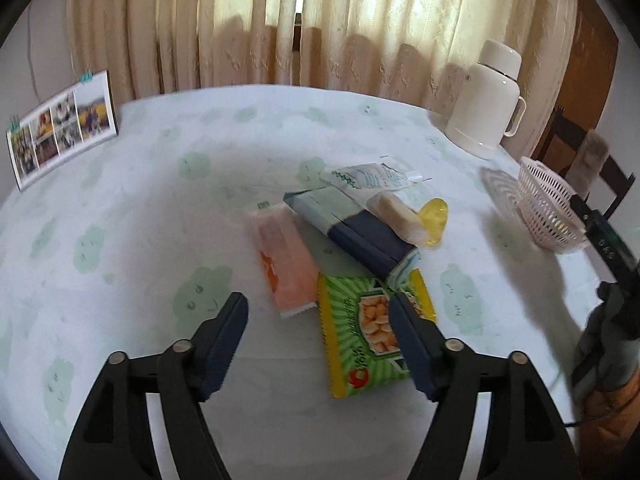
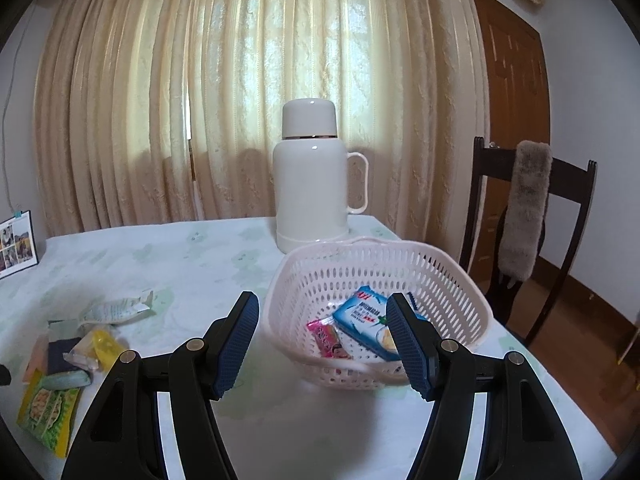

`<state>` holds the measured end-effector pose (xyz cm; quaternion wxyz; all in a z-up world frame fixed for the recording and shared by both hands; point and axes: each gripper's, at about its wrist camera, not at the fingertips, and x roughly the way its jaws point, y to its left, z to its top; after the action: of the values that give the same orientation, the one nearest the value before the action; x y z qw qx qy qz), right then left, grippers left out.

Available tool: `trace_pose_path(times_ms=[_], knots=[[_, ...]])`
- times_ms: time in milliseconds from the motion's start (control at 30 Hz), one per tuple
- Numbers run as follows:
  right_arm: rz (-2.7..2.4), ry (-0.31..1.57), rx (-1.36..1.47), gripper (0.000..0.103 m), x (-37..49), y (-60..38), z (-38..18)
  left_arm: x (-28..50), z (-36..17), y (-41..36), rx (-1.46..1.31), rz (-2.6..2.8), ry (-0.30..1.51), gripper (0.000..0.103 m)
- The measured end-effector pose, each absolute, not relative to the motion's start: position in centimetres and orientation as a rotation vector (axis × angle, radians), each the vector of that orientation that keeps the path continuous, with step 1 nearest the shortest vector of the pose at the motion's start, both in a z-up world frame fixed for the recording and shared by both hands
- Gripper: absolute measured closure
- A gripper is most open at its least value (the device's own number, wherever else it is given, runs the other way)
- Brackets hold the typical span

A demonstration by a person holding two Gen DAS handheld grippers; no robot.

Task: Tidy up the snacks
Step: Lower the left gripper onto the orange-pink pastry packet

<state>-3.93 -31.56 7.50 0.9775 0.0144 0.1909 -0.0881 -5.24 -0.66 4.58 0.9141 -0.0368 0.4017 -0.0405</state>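
Note:
A pile of snacks lies mid-table in the left wrist view: a green-yellow cracker pack, a pink-orange packet, a dark blue and teal box, a beige wrapped bar, a yellow jelly cup and a white-green sachet. My left gripper is open just above the pile's near edge. The pink basket holds a blue-white packet and a small pink packet. My right gripper is open and empty over the basket's near rim.
A white thermos jug stands behind the basket at the table's far edge. A photo calendar stands at the far left. A dark chair with a fluffy cover is right of the table. The snack pile also shows in the right wrist view.

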Motion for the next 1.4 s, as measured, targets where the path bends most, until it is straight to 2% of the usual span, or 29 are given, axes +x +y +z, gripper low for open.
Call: trace_pose_path(times_ms=[267, 567, 600, 667, 700, 767, 833, 1000, 1300, 1367, 1400], knots=[[-0.047, 0.426, 0.031, 0.036, -5.6, -27.8, 7.4, -1.4, 2.8, 2.1, -0.135, -0.028, 0.905, 0.033], [0.168, 0.563, 0.046, 0.034, -5.7, -23.1, 5.8, 2.2, 2.0, 1.8, -0.134, -0.053, 0.954, 0.034], [0.203, 0.591, 0.064, 0.031, -5.6, -22.7, 5.6, 2.5, 1.8, 1.7, -0.125, -0.049, 0.958, 0.036], [0.249, 0.636, 0.091, 0.029, -5.5, -22.1, 5.1, 3.2, 1.3, 1.6, -0.107, -0.041, 0.973, 0.046], [0.267, 0.654, 0.098, 0.029, -5.5, -21.8, 4.9, 3.5, 1.0, 1.7, -0.103, -0.038, 0.985, 0.054], [0.304, 0.689, 0.106, 0.029, -5.3, -21.1, 4.5, 3.6, 0.9, 1.8, -0.099, -0.03, 0.975, 0.056], [0.326, 0.708, 0.105, 0.028, -5.1, -20.4, 4.1, 3.5, 0.9, 1.9, -0.101, -0.031, 0.973, 0.066], [0.39, 0.768, 0.118, 0.026, -4.6, -18.4, 3.4, 3.2, 1.1, 2.6, -0.119, -0.016, 0.959, 0.072], [0.457, 0.862, 0.069, 0.023, -4.4, -13.9, 2.3, 1.9, 2.6, 4.9, -0.172, 0.023, 0.89, 0.077], [0.464, 0.88, 0.059, 0.021, -4.1, -13.1, 2.0, 1.6, 2.9, 5.4, -0.187, 0.023, 0.879, 0.08], [0.463, 0.892, 0.052, 0.021, -4.0, -12.5, 1.9, 1.5, 3.0, 5.6, -0.193, 0.025, 0.875, 0.086]])
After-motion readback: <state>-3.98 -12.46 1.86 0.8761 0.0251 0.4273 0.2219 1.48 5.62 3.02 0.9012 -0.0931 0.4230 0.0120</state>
